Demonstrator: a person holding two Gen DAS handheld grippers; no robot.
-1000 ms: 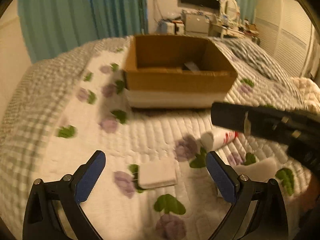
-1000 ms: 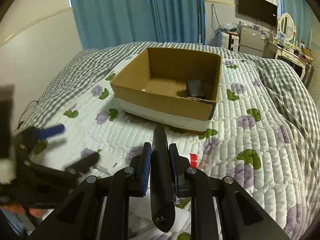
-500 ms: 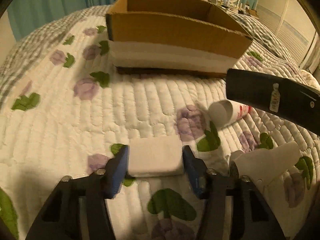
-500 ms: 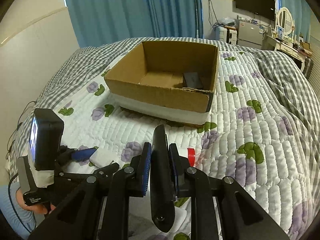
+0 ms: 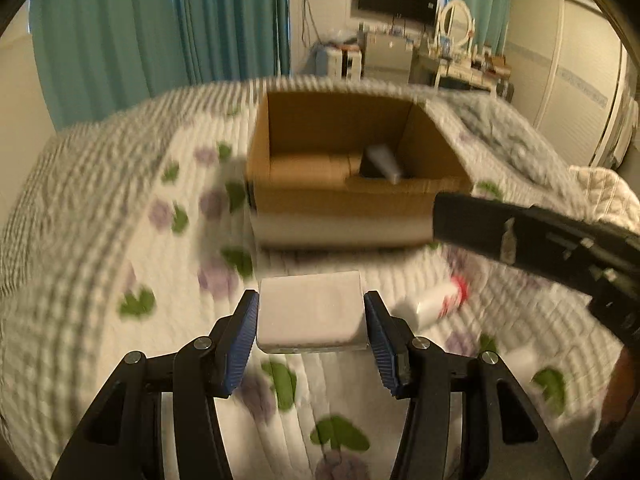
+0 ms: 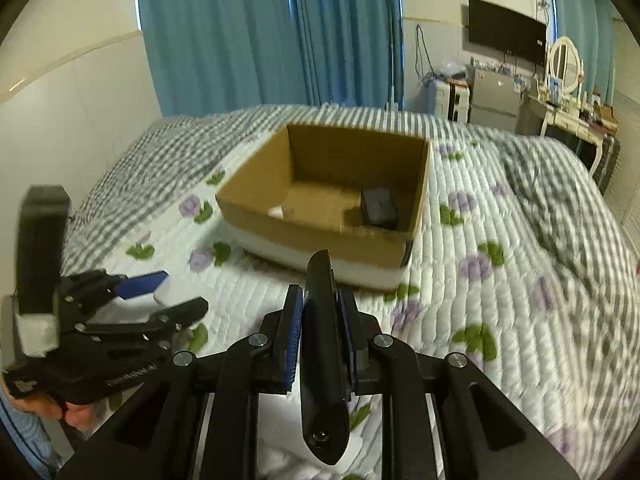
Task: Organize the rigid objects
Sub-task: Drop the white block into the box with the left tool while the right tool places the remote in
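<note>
My left gripper is shut on a flat white box and holds it above the quilt, in front of the open cardboard box. My right gripper is shut on a long black remote; the remote also shows at the right of the left wrist view. The cardboard box holds a dark item at its right side. The left gripper with the white box shows at the left of the right wrist view.
A white bottle with a red band lies on the floral quilt right of the left gripper. Another white item lies nearer the right edge. A wall and blue curtains stand behind the bed, furniture at the far right.
My left gripper closed on the white box and lifted it off the quilt toward the cardboard box. My right gripper with the remote rose slightly and drew nearer the box.
</note>
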